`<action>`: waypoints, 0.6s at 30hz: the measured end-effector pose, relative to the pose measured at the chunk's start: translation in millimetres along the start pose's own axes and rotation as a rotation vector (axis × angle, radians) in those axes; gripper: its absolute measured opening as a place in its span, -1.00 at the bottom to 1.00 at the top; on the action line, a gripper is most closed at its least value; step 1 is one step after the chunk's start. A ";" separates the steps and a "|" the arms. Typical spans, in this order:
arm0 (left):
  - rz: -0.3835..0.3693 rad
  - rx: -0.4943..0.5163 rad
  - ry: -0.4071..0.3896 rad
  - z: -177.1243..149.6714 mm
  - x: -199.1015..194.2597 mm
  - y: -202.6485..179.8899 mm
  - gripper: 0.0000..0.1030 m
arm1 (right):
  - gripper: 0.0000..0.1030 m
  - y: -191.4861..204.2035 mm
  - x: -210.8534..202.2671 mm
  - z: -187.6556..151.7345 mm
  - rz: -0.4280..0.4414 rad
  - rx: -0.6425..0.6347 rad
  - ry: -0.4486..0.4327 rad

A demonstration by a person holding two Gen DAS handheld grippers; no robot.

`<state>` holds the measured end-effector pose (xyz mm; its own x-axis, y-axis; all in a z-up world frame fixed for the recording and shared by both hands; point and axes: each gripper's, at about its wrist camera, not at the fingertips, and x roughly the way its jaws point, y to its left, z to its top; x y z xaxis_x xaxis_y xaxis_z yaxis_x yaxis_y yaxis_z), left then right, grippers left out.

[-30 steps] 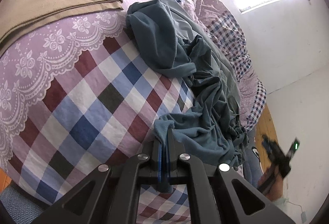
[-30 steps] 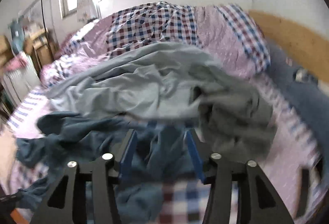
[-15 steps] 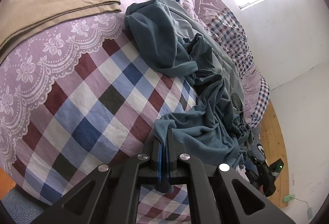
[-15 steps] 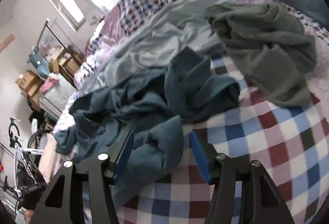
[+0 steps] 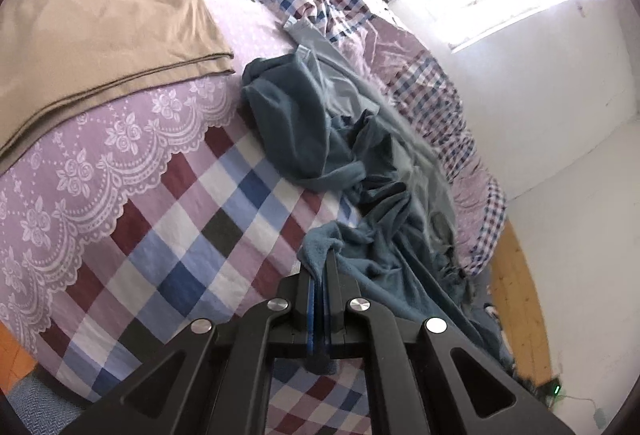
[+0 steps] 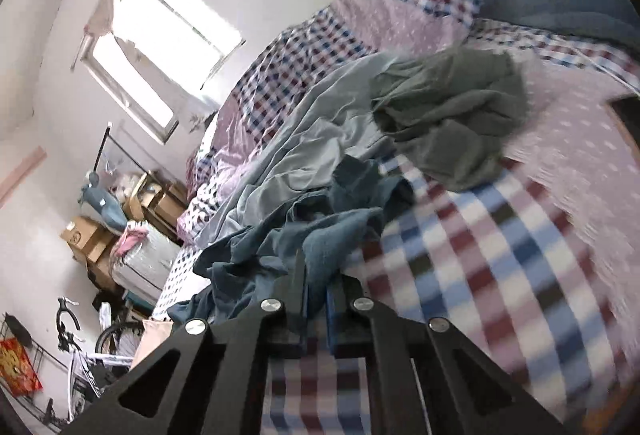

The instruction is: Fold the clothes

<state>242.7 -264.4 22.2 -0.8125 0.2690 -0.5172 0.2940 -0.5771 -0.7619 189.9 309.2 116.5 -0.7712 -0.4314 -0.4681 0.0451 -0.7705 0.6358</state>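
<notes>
- While the tan garment [image 5: 100,23] lies folded on the bed [image 5: 168,219], the teal garment [image 5: 320,139] is crumpled w/ no folds yet.
- Left gripper [image 5: 320,267] & right gripper [image 6: 318,271] are both clamped tight on its edge.
- Grey-green garment [image 6: 452,107] + pale blue garment [image 6: 304,155] are heaped behind, untouched imo.

Teal garment [image 5: 304,123] crumpled on checked bedspread, edge pinched.

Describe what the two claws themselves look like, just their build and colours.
Both look alike. The left claw has a matte black frame of angular struts with triangular cut-outs, round silver bolt heads along the linkage, and blue pads lining its two narrow black fingers. The right claw shows the same black struts, silver bolts and blue pads. No cables, markings or sleeves are visible.
</notes>
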 end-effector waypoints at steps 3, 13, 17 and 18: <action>-0.008 -0.009 0.004 0.3 -0.3 -0.1 -0.98 | -0.82 -10.7 -13.0 -4.7 -0.076 0.013 -0.007; 0.012 -0.071 -0.005 3.4 -4.2 12.1 -0.98 | -0.72 -37.9 -15.3 -11.0 -0.281 0.025 0.040; 0.051 -0.059 0.021 2.8 0.6 12.2 -0.97 | -0.26 -35.1 -5.0 -15.1 -0.268 0.013 0.071; 0.066 -0.057 0.031 2.8 2.2 12.9 -0.97 | -0.24 -34.4 -2.5 -16.1 -0.265 0.010 0.079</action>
<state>243.4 -273.4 12.3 -0.7746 0.2560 -0.5783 0.3756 -0.5495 -0.7463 200.5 329.2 85.9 -0.7035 -0.2512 -0.6648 -0.1578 -0.8569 0.4908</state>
